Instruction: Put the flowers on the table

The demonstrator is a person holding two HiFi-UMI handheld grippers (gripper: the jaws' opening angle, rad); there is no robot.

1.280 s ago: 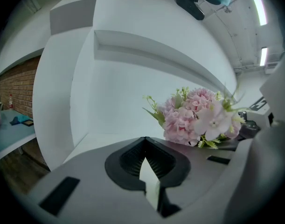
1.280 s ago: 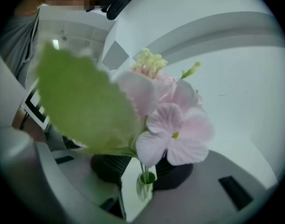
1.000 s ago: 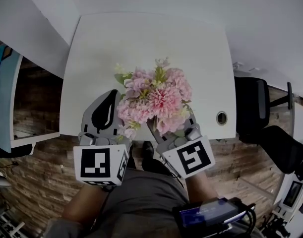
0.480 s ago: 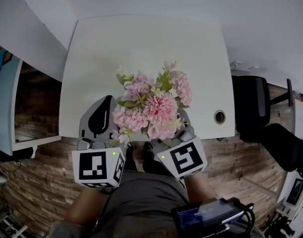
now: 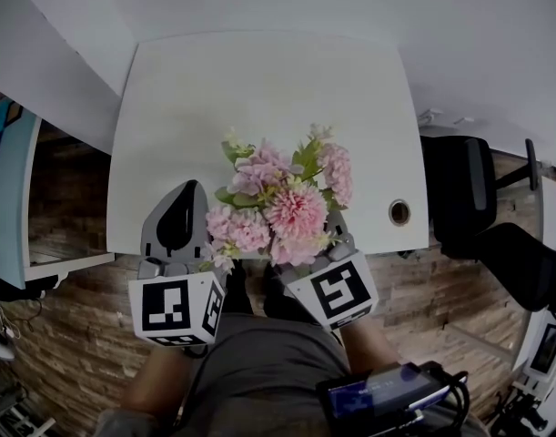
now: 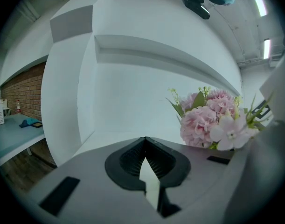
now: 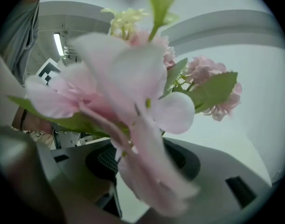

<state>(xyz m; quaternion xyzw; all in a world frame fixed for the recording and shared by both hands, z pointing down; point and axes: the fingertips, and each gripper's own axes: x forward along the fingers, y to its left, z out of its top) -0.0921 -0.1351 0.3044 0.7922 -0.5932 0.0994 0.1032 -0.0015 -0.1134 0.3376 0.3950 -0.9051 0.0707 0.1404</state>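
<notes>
Where white table [image 5: 259, 89] ends, brickwork [image 5: 441, 299] shows.

One bouquet [image 5: 282, 203], one table [image 5: 259, 80]

smooth matt table [image 5: 259, 80] — flowers [image 5: 291, 209] look like cloth.

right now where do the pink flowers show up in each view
Head view: pink flowers lower centre, over the white table's near edge.
Left gripper view: right of centre, small.
Right gripper view: fills the middle, close and blurred.
Shared landmark: the white wall behind the table.
</notes>
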